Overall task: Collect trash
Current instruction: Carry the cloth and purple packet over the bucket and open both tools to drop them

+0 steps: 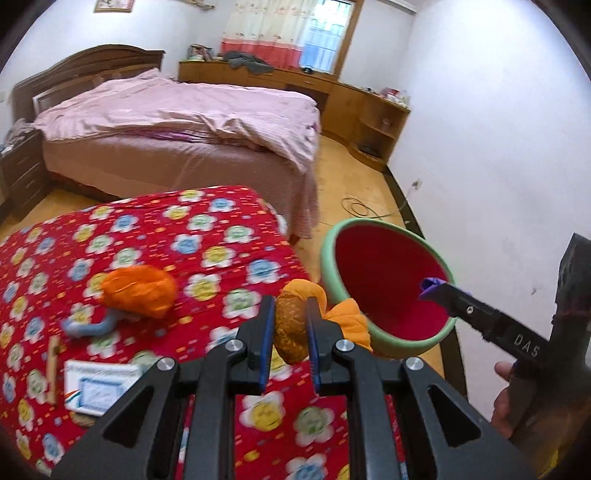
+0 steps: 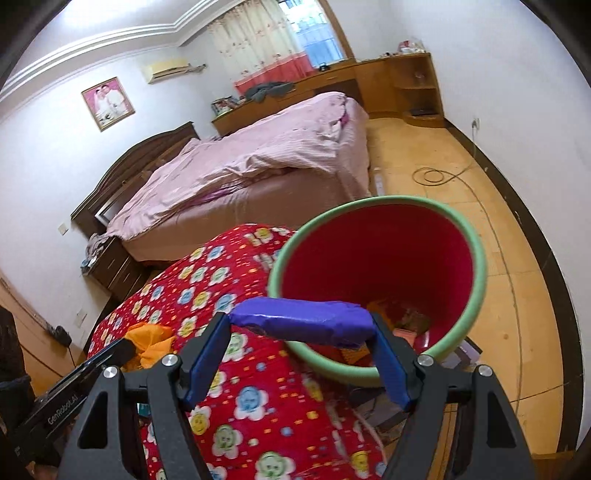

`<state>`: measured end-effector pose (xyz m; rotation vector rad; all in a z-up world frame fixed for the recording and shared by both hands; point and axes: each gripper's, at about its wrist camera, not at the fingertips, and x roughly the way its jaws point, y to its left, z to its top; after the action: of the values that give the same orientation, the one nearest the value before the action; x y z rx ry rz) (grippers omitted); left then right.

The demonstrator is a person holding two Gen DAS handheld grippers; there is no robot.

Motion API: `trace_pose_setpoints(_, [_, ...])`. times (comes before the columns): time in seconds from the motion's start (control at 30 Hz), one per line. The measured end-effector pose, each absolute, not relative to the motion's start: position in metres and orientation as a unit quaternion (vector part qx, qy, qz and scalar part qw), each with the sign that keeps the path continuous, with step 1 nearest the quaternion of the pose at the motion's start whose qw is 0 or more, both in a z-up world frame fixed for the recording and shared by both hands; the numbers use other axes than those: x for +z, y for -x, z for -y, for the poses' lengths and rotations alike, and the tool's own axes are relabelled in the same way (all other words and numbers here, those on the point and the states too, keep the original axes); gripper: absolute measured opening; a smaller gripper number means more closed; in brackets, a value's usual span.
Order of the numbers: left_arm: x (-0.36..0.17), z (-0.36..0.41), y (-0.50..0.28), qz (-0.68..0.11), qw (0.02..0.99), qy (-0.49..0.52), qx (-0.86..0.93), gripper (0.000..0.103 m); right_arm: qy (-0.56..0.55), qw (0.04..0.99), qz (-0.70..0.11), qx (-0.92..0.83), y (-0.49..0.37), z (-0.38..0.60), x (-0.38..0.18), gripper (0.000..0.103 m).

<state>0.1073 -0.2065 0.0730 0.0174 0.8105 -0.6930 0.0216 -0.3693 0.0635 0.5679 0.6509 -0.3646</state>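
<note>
— Left view? My left gripper (image 1: pixel 291 332) fingers clamp an orange bundle (image 1: pixel 295 325) over the quilt (image 1: pixel 207 243), beside the bin (image 1: pixel 384 343)

— Right view alone shows trash inside; my right gripper (image 2: pixel 301 349) grasps its purple handle (image 2: pixel 303 319)

Bright window (image 1: pixel 325 33) daylight, fisheye-warped, slightly blurred.

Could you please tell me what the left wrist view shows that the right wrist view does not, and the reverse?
Only the left wrist view shows the left gripper shut on a brownish-orange wad, another orange wad and a white card on the quilt.

Only the right wrist view shows the right gripper clamping the purple-wrapped handle, trash at the bin's bottom and a framed picture.

Both share the green-rimmed red bin, red flowered quilt and pink bed.
</note>
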Motion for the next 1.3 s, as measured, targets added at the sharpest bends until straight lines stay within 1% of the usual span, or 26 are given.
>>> trace_pose_setpoints(0.4, [0.046, 0.293, -0.118, -0.406, 0.837, -0.035, -0.365, 0.016, -0.303, 0.873, -0.323, -0.203, -0.014, 0.425, 0.043, 0.076])
trace_pose_setpoints(0.63, [0.030, 0.322, -0.128, -0.418, 0.825, -0.044, -0.379, 0.016, -0.312, 0.868, -0.327, -0.208, -0.015, 0.445, 0.037, 0.076])
trace_pose_setpoints(0.67, [0.029, 0.325, -0.128, -0.420, 0.823, -0.046, -0.380, 0.019, -0.313, 0.867, -0.327, -0.208, -0.015, 0.448, 0.036, 0.076])
trace_pose_setpoints(0.7, [0.028, 0.326, -0.128, -0.423, 0.821, -0.045, -0.382, 0.026, -0.314, 0.867, -0.326, -0.208, -0.015, 0.450, 0.035, 0.076])
trace_pose_setpoints(0.73, [0.027, 0.328, -0.128, -0.425, 0.819, -0.044, -0.384, 0.030, -0.315, 0.867, -0.327, -0.208, -0.016, 0.451, 0.034, 0.076])
trace_pose_setpoints(0.77, [0.027, 0.328, -0.127, -0.425, 0.818, -0.042, -0.385, 0.038, -0.315, 0.867, -0.327, -0.208, -0.017, 0.453, 0.034, 0.076])
trace_pose_setpoints(0.8, [0.026, 0.329, -0.127, -0.423, 0.819, -0.042, -0.386, 0.042, -0.314, 0.867, -0.327, -0.207, -0.018, 0.454, 0.033, 0.076])
trace_pose_setpoints(1.03, [0.029, 0.320, -0.125, -0.416, 0.825, -0.045, -0.381, 0.042, -0.318, 0.867, -0.330, -0.195, -0.024, 0.456, 0.030, 0.078])
trace_pose_setpoints(1.13, [0.033, 0.309, -0.123, -0.416, 0.827, -0.038, -0.376, 0.042, -0.317, 0.868, -0.330, -0.192, -0.026, 0.455, 0.029, 0.083])
trace_pose_setpoints(1.17, [0.034, 0.305, -0.123, -0.416, 0.829, -0.035, -0.373, 0.042, -0.316, 0.869, -0.330, -0.190, -0.027, 0.453, 0.029, 0.086])
trace_pose_setpoints(1.3, [0.039, 0.289, -0.122, -0.416, 0.834, -0.028, -0.361, 0.042, -0.312, 0.872, -0.330, -0.185, -0.029, 0.448, 0.030, 0.087])
